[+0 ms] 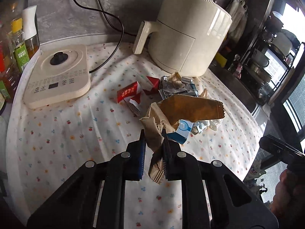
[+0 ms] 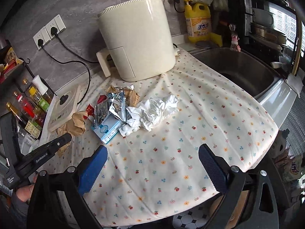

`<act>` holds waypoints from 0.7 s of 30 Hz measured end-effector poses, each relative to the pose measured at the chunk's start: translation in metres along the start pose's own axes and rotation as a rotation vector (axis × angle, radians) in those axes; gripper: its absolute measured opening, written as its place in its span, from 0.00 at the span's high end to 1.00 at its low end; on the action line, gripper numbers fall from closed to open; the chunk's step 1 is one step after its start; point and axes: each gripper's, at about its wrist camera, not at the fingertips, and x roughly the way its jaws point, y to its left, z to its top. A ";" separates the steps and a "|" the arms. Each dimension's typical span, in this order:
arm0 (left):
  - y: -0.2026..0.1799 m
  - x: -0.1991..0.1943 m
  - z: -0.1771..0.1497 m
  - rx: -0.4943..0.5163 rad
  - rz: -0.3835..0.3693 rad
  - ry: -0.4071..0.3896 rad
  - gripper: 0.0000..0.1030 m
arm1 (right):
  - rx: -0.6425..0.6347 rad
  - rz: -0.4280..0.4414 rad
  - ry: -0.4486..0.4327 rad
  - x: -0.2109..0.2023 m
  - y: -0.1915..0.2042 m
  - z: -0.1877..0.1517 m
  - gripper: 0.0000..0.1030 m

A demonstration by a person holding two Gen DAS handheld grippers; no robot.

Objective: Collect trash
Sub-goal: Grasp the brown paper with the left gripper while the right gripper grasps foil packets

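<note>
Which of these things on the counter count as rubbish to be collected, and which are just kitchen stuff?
Rubbish:
brown paper bag, gripped by the left gripper
red carton
foil wrapper
crumpled tissue
blue-and-white box
pill blister

Kitchen stuff:
air fryer
kettle base
detergent bottle
sauce bottles

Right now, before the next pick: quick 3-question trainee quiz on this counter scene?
1. True or false: the left claw is shut on the brown paper bag.
2. Multiple choice: the crumpled white tissue lies (A) in the sink, (B) on the floral cloth, right of the blue-and-white box, (C) on top of the air fryer.
3. Fill in: the right claw is ____ and holds nothing.

Key: 1 true; 2 B; 3 open.
</note>
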 end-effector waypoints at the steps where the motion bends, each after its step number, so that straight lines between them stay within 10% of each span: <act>1: 0.005 -0.002 0.004 -0.003 0.006 -0.007 0.85 | -0.016 0.008 0.001 0.005 0.007 0.005 0.12; 21: 0.081 0.013 0.044 -0.053 0.065 -0.029 0.84 | -0.139 0.046 0.090 0.107 0.085 0.054 0.32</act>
